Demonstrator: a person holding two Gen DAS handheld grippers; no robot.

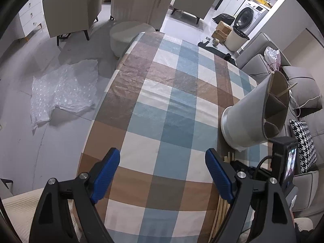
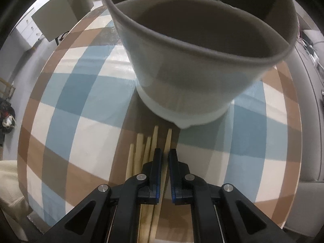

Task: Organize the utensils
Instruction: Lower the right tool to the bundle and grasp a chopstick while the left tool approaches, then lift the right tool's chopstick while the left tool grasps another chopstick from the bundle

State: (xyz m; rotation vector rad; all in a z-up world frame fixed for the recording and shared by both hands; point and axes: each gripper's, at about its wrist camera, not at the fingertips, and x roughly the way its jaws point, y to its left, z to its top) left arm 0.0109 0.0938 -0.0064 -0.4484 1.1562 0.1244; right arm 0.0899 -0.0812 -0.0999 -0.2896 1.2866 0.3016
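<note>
Left wrist view: looks steeply down along the left gripper (image 1: pixel 162 174) from above the near edge of the checked desk (image 1: pixel 162 93), facing across it toward the room beyond; moderately high. Right wrist view: looks steeply down along the right gripper (image 2: pixel 165 158), set low and very close to the grey holder (image 2: pixel 182 81). Shared: the desk, the holder (image 1: pixel 247 119), the wooden chopsticks (image 2: pixel 139 151).

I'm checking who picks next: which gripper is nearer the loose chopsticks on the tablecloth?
Right. The right gripper sits directly over the chopsticks, jaws shut on one. The left gripper hangs open over bare cloth beside them.
</note>
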